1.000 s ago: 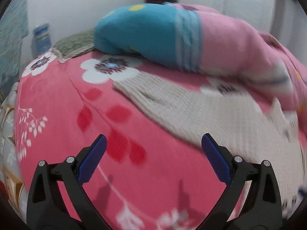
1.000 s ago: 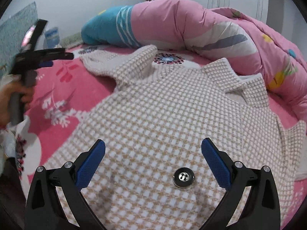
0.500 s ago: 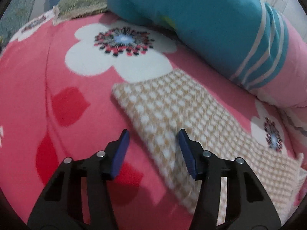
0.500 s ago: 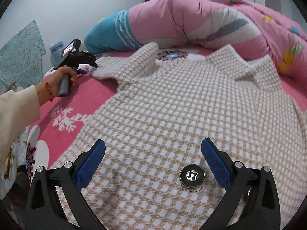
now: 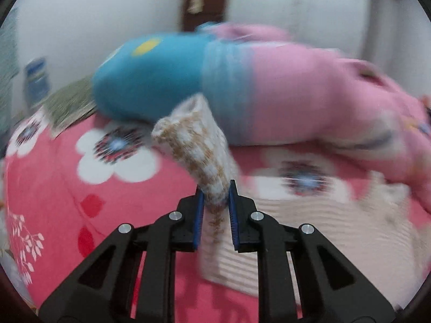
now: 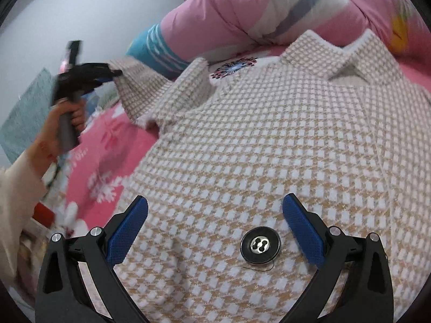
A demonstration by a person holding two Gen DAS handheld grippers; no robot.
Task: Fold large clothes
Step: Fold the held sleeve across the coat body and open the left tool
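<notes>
A beige and white houndstooth coat (image 6: 269, 148) lies spread on the bed, collar at the far right, a black button (image 6: 260, 245) near me. My left gripper (image 5: 215, 204) is shut on the coat's sleeve (image 5: 199, 148) and holds the cuff end lifted off the bed. In the right wrist view the left gripper (image 6: 89, 76) shows at the far left, hand-held, with the sleeve (image 6: 137, 88) pulled up from it. My right gripper (image 6: 215, 231) is open and empty, low over the coat's front around the button.
A pink floral blanket (image 5: 67, 188) covers the bed. A rolled pink and blue duvet (image 5: 242, 80) lies along the far side, also in the right wrist view (image 6: 256, 13). A patterned pillow (image 5: 70, 102) sits at the far left by the wall.
My left gripper has closed on the sleeve end and lifted it off the bed. My right gripper has stayed open over the coat's front, moving slightly closer.
</notes>
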